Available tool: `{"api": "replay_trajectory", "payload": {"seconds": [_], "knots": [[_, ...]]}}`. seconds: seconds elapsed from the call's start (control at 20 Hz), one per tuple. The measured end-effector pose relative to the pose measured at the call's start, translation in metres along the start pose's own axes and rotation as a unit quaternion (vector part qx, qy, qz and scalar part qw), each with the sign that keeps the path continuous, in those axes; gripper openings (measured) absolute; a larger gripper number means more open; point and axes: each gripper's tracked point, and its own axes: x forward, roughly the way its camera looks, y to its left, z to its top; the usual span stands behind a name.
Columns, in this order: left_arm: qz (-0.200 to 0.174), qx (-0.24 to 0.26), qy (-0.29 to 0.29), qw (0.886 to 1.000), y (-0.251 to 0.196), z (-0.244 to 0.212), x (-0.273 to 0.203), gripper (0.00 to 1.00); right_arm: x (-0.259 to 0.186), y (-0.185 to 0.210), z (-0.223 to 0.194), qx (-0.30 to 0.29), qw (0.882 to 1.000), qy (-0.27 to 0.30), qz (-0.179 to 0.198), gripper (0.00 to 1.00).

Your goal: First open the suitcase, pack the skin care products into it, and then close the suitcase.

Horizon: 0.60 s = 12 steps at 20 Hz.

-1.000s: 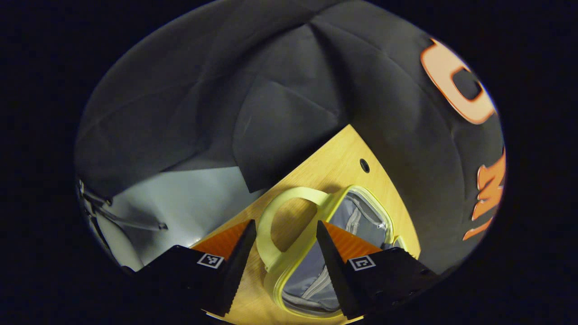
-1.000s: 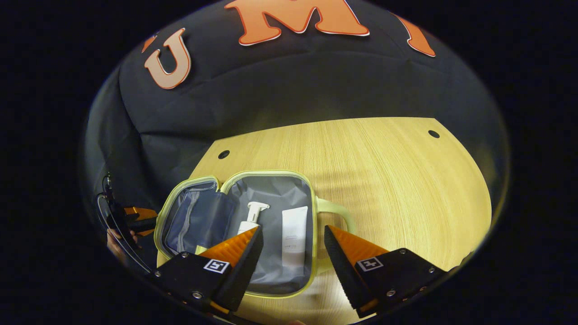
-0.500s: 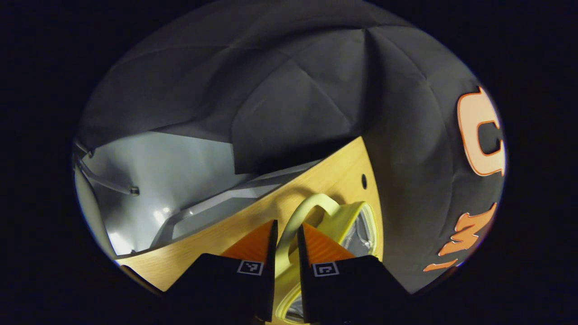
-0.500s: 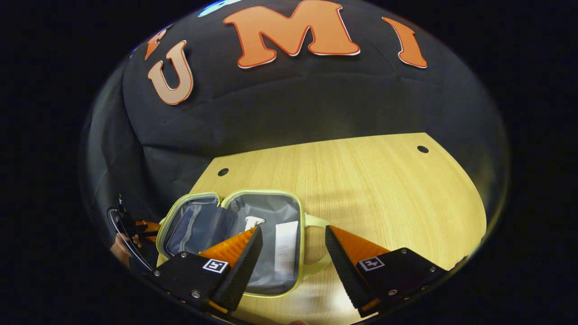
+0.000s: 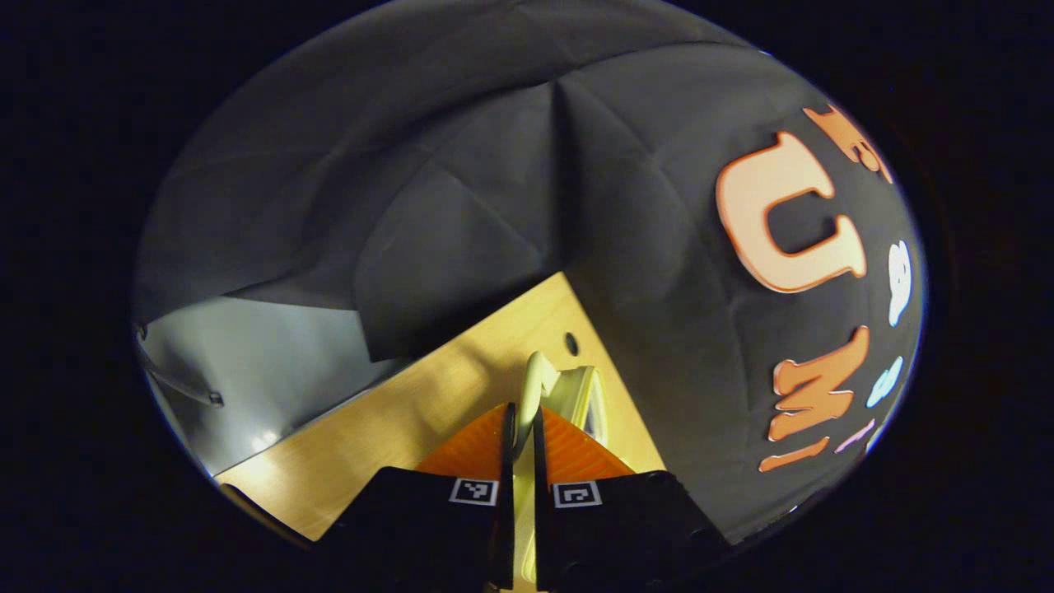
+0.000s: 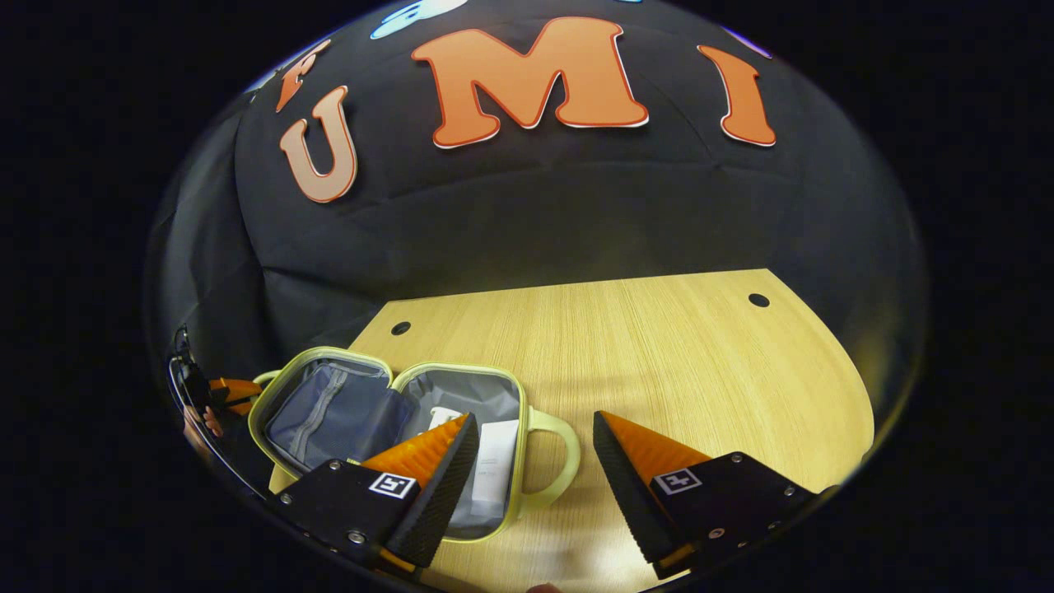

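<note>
closing looks to be the step in hand: the pale yellow-green suitcase (image 6: 387, 436) lies spread open on the wooden counter (image 6: 659, 362), near its left corner, with a white tube (image 6: 496, 461) and what seems to be a white pump bottle (image 6: 440, 416), partly hidden, resting on the grey lining of the right half. the left half shows a zipped inner pocket and nothing in it.

in the left gripper view the left tool (image 5: 520, 428) has its fingers pressed together on the lid handle (image 5: 533, 387), pinching the thin loop between them at the lid's outer edge. in the right gripper view the right tool (image 6: 531, 445) is spread wide and holds nothing, hovering above the counter just beside the other handle (image 6: 560, 461).

with the products apparently packed, the next move calls for swinging the pinched lid up and over onto the filled half, edges matched. the free tool could steady the base so it does not slide.
</note>
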Motion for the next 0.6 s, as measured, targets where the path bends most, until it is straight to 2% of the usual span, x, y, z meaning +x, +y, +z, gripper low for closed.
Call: {"api": "replay_trajectory", "payload": {"seconds": [0.15,0.35,0.6], "knots": [[-0.044,0.037,-0.011,0.998,-0.05,-0.004,-0.021,0.1,-0.002,-0.007,0.015,-0.017,1.0,-0.026,0.002,0.9],[-0.072,0.066,-0.024,0.995,-0.107,-0.014,-0.043,0.1,-0.006,-0.02,0.032,-0.038,0.998,-0.05,0.004,0.9],[-0.131,0.126,-0.012,0.983,-0.194,-0.054,-0.063,0.1,-0.013,-0.036,0.041,-0.036,0.997,-0.061,0.012,0.9]]}}
